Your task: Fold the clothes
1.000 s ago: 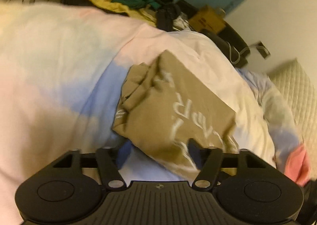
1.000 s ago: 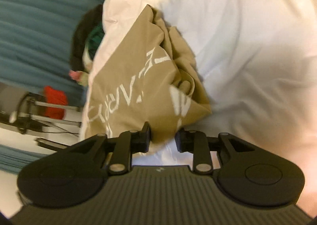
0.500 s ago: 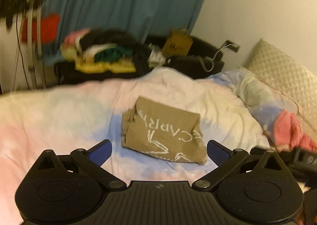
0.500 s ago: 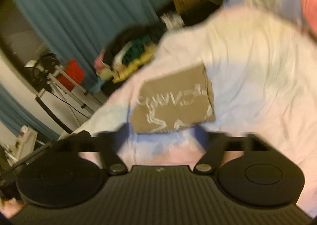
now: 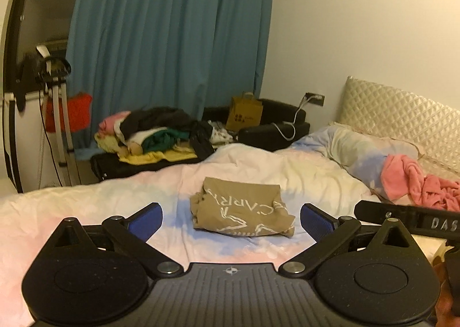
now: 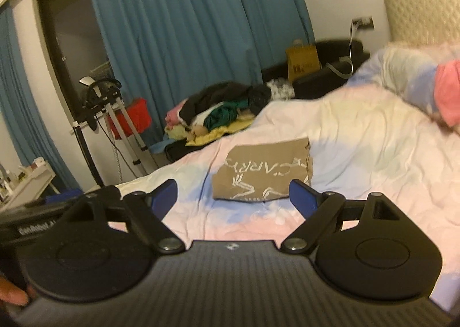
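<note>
My left claw (image 5: 231, 219) is spread wide, its blue ribbed pads (image 5: 316, 219) far apart and holding nothing. Straight ahead of it, framed between the fingers but clear of them, lies the tan shirt (image 5: 243, 209), folded into a rough rectangle with white block lettering across the top face; its left edge is bunched and rumpled, the right side smoother. It rests on the duvet (image 5: 287, 171), soft cloth in washed pastel pink, blue and cream, creased in shallow ridges.

My right claw (image 6: 234, 197) is equally wide, pads bare, gripping nothing. The same tan shirt (image 6: 264, 176) sits just beyond its fingertips, nearer the right finger, looking flat and cardboard-stiff in this slightly blurred view.

To the right of the left claw, part of the other tool's black bar crosses the frame. Further right and beyond it a crumpled pink garment (image 5: 417, 186) lies against a long pastel pillow (image 5: 359, 148), with a quilted, diamond-stitched headboard (image 5: 402, 117) behind. Far ahead of both claws a loose heap of mixed clothes (image 5: 155, 134) in black, green, yellow and pink is piled past the bed's edge, a brown paper bag (image 5: 244, 114) beside it, and pleated teal curtains (image 5: 172, 39) hang behind.
</note>
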### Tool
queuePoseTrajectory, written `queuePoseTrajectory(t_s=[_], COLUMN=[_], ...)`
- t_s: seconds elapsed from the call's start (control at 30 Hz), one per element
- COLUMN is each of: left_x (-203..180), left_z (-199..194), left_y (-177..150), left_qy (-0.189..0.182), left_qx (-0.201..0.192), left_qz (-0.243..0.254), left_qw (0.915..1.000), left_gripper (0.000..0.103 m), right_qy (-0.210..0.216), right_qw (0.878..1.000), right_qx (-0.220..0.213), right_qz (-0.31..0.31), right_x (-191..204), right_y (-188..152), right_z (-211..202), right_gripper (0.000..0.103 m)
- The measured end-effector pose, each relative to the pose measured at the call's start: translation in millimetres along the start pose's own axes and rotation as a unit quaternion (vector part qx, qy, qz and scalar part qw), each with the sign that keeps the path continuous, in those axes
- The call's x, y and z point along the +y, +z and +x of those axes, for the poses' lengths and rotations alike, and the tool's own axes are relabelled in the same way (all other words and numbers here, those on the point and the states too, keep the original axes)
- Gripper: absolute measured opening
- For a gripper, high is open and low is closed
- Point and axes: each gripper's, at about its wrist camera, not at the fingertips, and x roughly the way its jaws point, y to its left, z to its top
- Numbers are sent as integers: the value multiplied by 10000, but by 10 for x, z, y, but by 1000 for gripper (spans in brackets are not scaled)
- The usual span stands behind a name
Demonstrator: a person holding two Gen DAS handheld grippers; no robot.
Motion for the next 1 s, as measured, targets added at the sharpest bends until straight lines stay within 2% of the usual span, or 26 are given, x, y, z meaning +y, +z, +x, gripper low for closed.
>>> queuePoseTrajectory(t_s=[0.3, 0.6, 0.77, 1.0], left_x=[139, 266, 332, 365], left_z=[-95, -57, 2, 155], left_y=[-306, -476, -603, -826], left_qy=[158, 334, 303, 330], left_qx=[-256, -356, -238, 48], left_qz=[-71, -174, -276, -297], left_qw=[9995, 9987, 9989, 9990], left_gripper=[103, 103, 103, 103], right_qy=[-122, -246, -378, -486], right_qw=[9987, 9960, 9925, 9916], right_qx=[-443, -687, -835, -740], right_qz=[-234, -519, -813, -946], right_x=[42, 99, 172, 222], right_y=[-440, -640, -720, -759], right_z=[88, 184, 182, 249], right_gripper=[86, 86, 86, 86])
